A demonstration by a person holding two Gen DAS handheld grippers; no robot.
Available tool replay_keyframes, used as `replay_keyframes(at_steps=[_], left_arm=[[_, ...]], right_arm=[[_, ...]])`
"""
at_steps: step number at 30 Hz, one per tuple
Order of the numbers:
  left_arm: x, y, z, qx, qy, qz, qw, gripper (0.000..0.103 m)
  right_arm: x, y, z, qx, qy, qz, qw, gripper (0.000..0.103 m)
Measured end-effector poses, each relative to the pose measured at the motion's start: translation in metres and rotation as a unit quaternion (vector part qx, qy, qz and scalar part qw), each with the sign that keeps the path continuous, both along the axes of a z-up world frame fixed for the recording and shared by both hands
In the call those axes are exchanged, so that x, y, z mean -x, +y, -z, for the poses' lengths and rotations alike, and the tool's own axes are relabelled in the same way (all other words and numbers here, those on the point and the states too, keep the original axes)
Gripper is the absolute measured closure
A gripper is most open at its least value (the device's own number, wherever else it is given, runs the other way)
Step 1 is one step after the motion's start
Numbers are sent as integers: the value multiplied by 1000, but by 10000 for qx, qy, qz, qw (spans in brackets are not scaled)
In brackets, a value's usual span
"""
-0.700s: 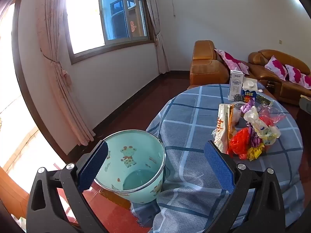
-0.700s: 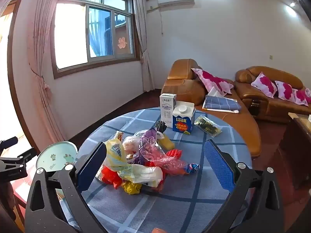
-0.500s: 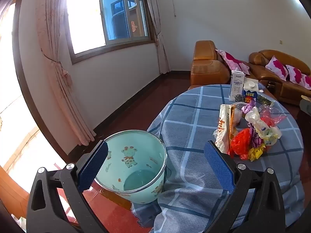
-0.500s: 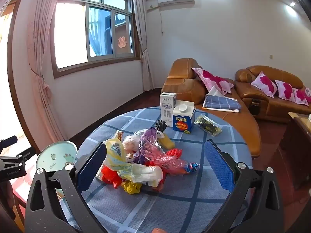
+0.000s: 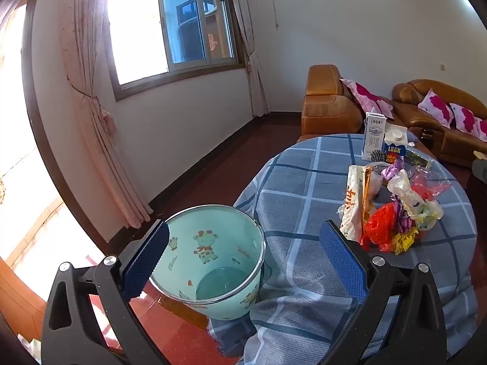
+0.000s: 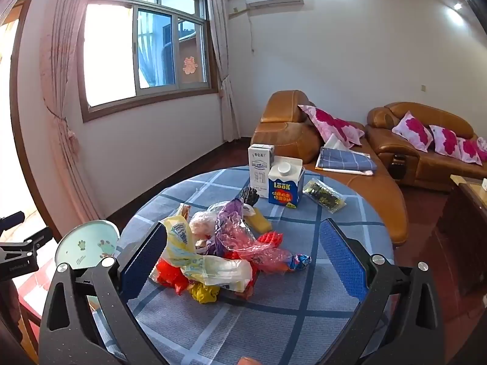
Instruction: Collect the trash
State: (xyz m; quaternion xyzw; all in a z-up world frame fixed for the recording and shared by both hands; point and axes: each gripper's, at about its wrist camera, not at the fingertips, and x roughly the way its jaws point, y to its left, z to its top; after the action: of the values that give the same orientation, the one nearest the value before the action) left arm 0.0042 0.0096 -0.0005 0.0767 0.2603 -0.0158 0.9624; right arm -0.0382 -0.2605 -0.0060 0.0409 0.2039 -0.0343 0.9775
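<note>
Between the wide-spread, empty jaws of the right gripper (image 6: 242, 258), at twelve o'clock, the trash pile (image 6: 219, 252) lies on the checked surface (image 6: 304, 301). Left gripper (image 5: 243, 257), likewise released, hovers over the mint bucket (image 5: 210, 261); sofas (image 6: 426, 152) beyond.

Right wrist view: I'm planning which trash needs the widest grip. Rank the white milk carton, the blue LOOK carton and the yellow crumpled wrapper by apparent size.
1-2. White milk carton and blue LOOK carton: look alike, so unranked.
3. Yellow crumpled wrapper: smallest, despite lying nearest the camera.
</note>
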Motion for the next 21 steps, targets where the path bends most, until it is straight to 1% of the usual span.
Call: replay_keyframes(at_steps=[21], left_arm=[[4,5,-7,26,-94,-93,9999,6]], right_arm=[[4,0,-1,86,2,30,10000,4]])
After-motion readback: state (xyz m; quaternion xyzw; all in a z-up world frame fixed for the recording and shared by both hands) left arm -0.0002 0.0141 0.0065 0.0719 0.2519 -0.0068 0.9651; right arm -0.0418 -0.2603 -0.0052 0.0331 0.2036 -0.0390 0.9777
